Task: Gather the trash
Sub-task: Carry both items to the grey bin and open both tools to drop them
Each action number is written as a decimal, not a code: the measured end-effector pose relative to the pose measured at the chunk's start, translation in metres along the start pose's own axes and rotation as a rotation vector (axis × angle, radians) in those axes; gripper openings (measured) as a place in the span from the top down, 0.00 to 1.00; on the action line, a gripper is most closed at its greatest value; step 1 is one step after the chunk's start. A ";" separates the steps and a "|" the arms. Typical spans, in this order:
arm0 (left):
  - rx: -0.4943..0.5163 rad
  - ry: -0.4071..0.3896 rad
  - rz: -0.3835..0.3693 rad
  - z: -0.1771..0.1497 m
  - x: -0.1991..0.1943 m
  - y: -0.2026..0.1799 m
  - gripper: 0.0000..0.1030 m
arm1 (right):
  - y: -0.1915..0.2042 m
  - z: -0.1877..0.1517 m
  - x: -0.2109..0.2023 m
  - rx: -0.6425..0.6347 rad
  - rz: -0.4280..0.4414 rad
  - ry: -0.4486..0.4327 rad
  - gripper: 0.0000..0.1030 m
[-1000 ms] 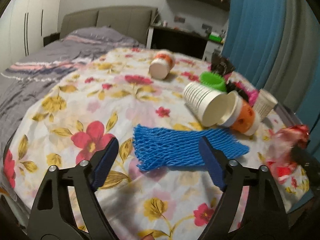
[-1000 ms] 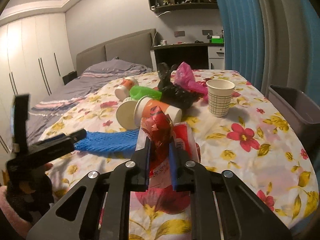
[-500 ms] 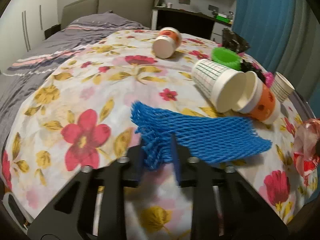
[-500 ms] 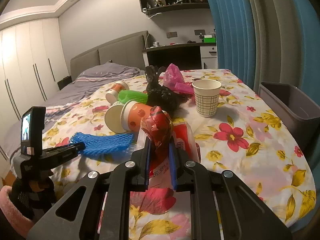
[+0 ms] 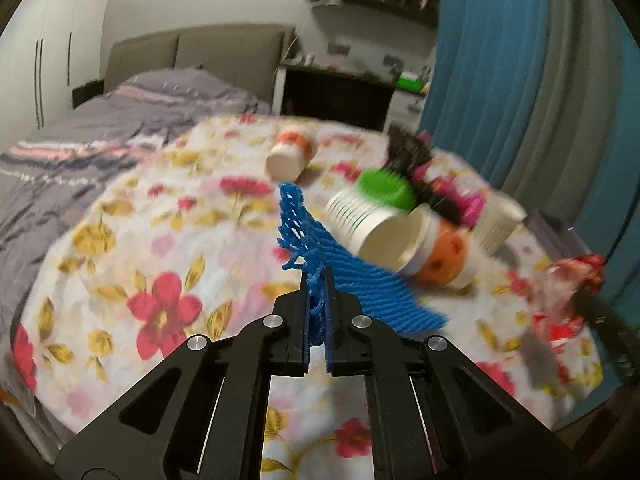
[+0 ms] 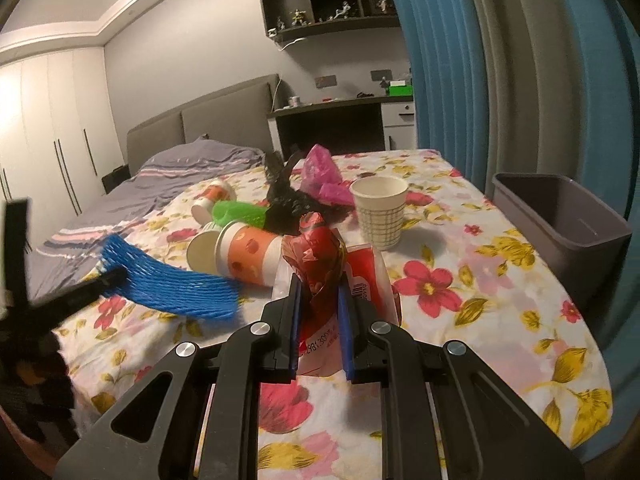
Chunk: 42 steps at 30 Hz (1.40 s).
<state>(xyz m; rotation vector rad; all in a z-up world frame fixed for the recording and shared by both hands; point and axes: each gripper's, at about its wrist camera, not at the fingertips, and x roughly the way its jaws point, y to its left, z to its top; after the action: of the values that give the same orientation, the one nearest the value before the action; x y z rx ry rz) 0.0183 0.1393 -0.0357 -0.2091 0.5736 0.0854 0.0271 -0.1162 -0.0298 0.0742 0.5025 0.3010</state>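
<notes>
My left gripper point(image 5: 318, 280) is shut on one end of a blue foam net sleeve point(image 5: 320, 248), lifted off the flowered tablecloth point(image 5: 160, 240); the same blue net point(image 6: 176, 280) hangs at the left of the right wrist view, held by the left gripper point(image 6: 112, 278). My right gripper point(image 6: 319, 292) is shut on a crumpled red and clear plastic wrapper point(image 6: 320, 252), which also shows as a blurred wrapper point(image 5: 568, 292) at the right of the left wrist view. Paper cups lie tipped over: an orange cup point(image 6: 248, 256) and a white striped cup point(image 5: 360, 216).
A grey bin point(image 6: 560, 228) stands at the table's right edge by the blue curtain. An upright checked cup point(image 6: 380, 208), a green net point(image 6: 240, 214), a black bag point(image 6: 288, 196), a pink bag point(image 6: 320, 172) and another orange cup point(image 5: 292, 152) sit farther back. A bed lies to the left.
The left gripper went from open to shut on the blue net and lifted it off the cloth. The right gripper kept its hold on the wrapper and shifted slightly.
</notes>
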 end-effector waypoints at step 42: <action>0.272 -0.035 -0.631 0.091 0.125 -0.390 0.96 | -0.230 0.095 -0.011 0.112 -0.403 -0.214 0.83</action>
<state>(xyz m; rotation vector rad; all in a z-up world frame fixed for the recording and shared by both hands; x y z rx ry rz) 0.2250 -0.2178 0.0382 -0.1156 0.4574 -0.5964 0.1253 -0.3384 0.0249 0.1108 0.3114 -0.1292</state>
